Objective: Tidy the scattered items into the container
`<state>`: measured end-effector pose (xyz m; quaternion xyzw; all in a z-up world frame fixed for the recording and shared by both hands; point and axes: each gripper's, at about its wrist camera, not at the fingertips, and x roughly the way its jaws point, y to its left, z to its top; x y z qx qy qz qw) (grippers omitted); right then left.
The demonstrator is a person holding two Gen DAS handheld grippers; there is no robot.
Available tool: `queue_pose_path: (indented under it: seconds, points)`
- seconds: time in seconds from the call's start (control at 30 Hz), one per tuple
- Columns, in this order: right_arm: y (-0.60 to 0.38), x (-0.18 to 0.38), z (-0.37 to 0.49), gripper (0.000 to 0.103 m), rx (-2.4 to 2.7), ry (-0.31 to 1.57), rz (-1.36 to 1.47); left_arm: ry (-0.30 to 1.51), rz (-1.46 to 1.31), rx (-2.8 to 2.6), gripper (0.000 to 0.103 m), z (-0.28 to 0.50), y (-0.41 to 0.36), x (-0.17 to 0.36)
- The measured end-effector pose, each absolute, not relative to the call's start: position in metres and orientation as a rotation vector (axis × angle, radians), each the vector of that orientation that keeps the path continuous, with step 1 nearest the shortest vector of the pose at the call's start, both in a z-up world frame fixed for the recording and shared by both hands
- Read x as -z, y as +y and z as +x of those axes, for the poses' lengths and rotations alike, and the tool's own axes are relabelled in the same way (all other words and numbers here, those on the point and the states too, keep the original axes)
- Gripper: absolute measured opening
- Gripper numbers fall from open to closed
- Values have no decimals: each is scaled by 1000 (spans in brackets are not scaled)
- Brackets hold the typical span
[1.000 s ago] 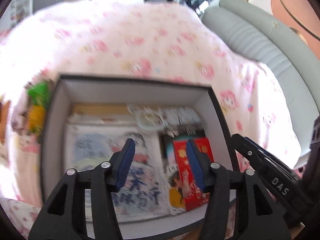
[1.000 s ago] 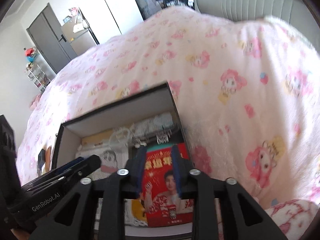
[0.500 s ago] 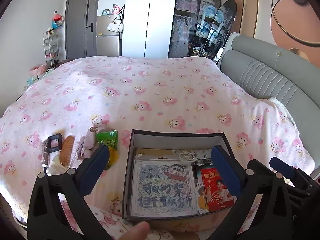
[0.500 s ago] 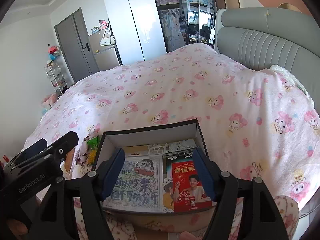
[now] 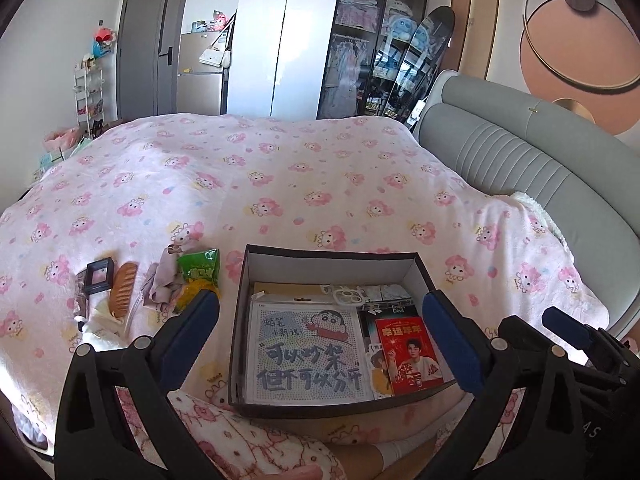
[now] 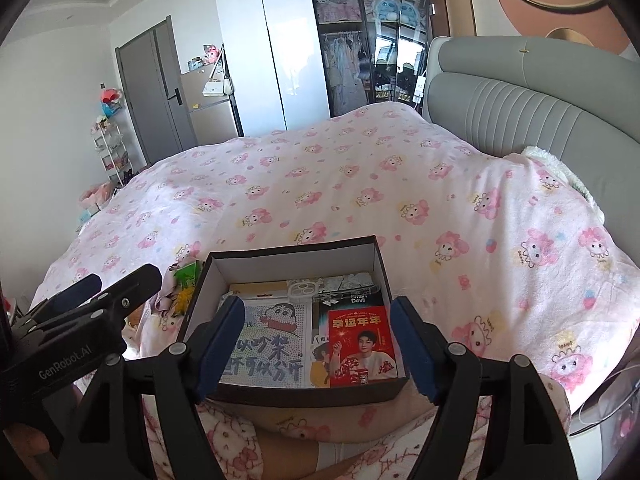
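With both hand-held grippers drawn up and back from the box (image 5: 332, 254), I now see the whole bed (image 5: 280, 168) where a second ago I saw only the box's inside. My left hand-held gripper (image 5: 320, 334) and right hand-held gripper (image 6: 318, 346) have both gone wide and hold nothing. The red card (image 6: 362, 346) lies flat in the box beside the cartoon sheet (image 5: 306, 354). That drop looks done; the comb (image 5: 122, 290), snack bag (image 5: 199, 268) and cloth (image 5: 162, 284) to the box's left remain.
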<state>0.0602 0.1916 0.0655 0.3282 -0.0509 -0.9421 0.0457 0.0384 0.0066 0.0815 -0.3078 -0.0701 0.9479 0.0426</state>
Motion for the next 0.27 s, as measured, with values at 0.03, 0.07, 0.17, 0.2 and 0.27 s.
queue_pose_path:
  seconds: [0.03,0.07,0.17,0.2,0.27]
  points:
    - [194,-65,61,73,2881,-150,1010,-207,-940,-2906,103,39,13,-82]
    - [197,-64,62,73,2886,-145,1014,-195,-937,-2912,103,41,17,-83]
    - [212,-63,67,73,2907,-172,1019,-178,-933,-2920,103,47,24,-81]
    - [218,-62,68,73,2907,-189,1022,-177,-932,-2923,103,49,26,-80]
    - [226,-61,70,73,2904,-209,1023,-195,-928,-2935,103,52,29,-79]
